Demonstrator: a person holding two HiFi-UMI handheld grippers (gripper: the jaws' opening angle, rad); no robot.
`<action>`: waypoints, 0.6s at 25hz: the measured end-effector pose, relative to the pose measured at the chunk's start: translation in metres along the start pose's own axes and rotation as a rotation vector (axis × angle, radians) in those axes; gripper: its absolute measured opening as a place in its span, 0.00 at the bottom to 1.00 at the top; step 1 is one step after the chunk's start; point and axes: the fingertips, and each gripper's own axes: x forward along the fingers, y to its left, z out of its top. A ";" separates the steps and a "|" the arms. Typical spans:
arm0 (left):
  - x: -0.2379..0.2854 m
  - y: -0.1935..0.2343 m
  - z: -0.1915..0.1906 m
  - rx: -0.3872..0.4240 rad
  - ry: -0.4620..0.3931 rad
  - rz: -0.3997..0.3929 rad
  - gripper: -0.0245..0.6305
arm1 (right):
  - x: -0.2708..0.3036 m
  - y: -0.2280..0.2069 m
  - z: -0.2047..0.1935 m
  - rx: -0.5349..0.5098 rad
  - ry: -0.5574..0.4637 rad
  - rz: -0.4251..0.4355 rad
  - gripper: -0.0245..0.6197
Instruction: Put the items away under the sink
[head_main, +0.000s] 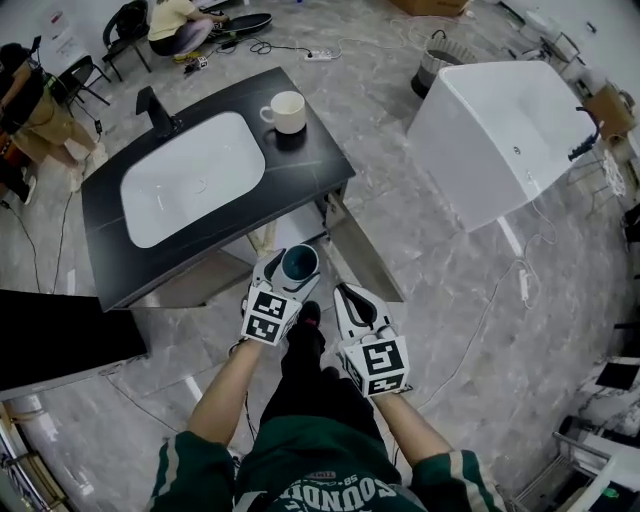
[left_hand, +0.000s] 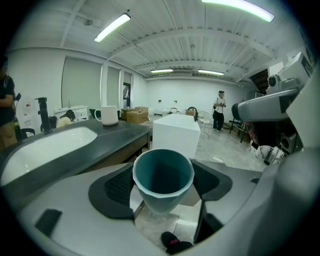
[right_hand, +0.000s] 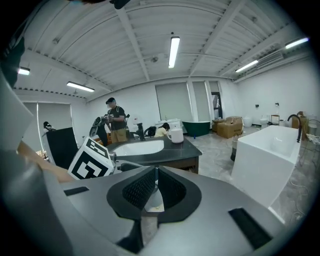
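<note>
A teal cup (head_main: 299, 263) stands upright between the jaws of my left gripper (head_main: 290, 272), just in front of the black vanity (head_main: 310, 165) and above its lower front. In the left gripper view the cup (left_hand: 162, 175) fills the gap, and the left gripper (left_hand: 163, 192) is shut on it. My right gripper (head_main: 352, 298) hovers beside it on the right; its jaws (right_hand: 156, 187) are shut with nothing between them. A white mug (head_main: 287, 111) sits on the countertop right of the white basin (head_main: 190, 175). A cabinet door (head_main: 362, 252) under the vanity hangs open.
A black faucet (head_main: 155, 108) rises behind the basin. A white bathtub (head_main: 500, 130) stands to the right across the marble floor. A black panel (head_main: 60, 335) lies at left. People sit at the far left. Cables trail on the floor (head_main: 520, 285).
</note>
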 end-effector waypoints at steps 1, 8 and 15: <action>0.014 0.005 -0.015 -0.006 -0.001 0.007 0.60 | 0.009 -0.003 -0.017 0.002 0.006 0.000 0.11; 0.132 0.064 -0.124 -0.034 0.002 0.054 0.60 | 0.084 -0.031 -0.112 -0.097 -0.020 0.022 0.11; 0.247 0.117 -0.193 -0.014 -0.048 0.100 0.60 | 0.154 -0.063 -0.207 -0.077 -0.039 0.050 0.11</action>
